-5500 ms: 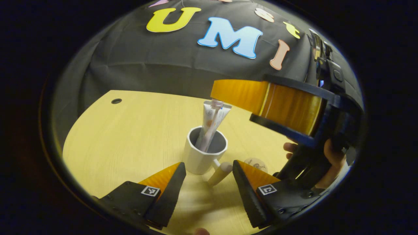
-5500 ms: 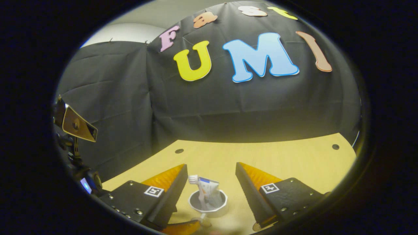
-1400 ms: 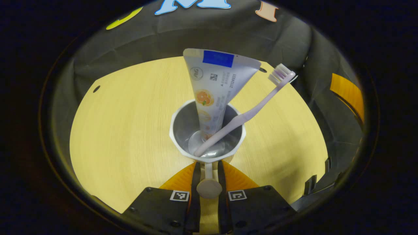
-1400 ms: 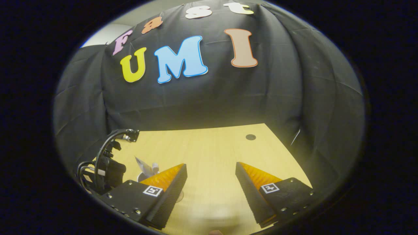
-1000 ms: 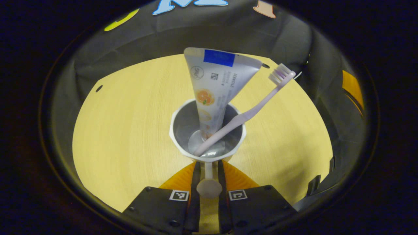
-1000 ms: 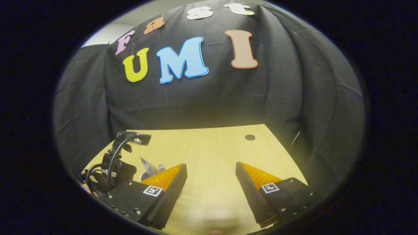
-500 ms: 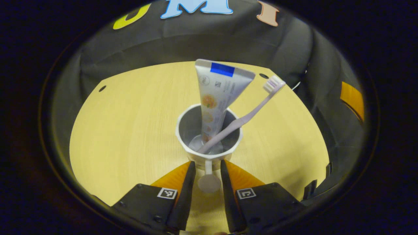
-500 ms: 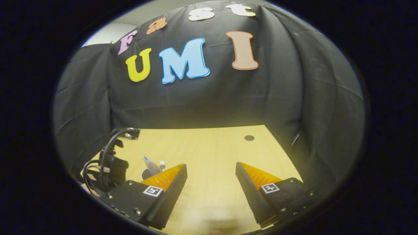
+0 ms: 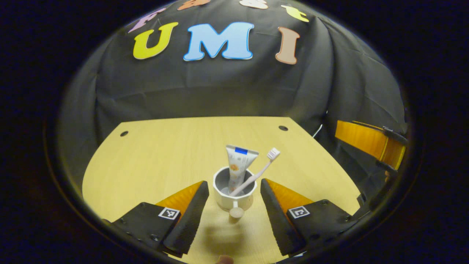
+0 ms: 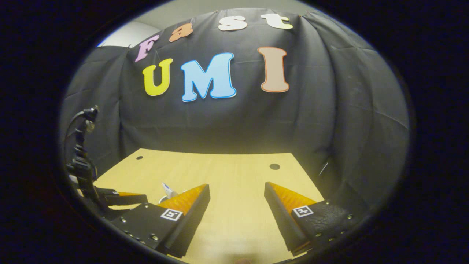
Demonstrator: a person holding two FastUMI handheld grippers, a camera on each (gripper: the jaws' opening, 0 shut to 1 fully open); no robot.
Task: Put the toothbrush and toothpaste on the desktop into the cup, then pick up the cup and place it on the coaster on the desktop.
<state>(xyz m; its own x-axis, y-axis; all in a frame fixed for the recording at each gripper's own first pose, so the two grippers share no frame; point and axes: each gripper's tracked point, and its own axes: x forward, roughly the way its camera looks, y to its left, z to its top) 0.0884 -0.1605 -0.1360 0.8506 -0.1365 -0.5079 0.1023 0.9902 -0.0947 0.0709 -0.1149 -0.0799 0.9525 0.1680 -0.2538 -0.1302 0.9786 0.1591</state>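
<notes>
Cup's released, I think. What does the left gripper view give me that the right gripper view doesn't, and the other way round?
Left gripper view: the whole cup standing on the desktop, handle toward the camera, toothbrush leaning inside it, with the left gripper open and its fingers clear of the cup on either side.

Right gripper view: the right gripper open over bare desktop, holding nothing, with the left gripper off at its left edge.

Both: the desktop and the toothpaste, whose top peeks past a finger in the right gripper view.
</notes>
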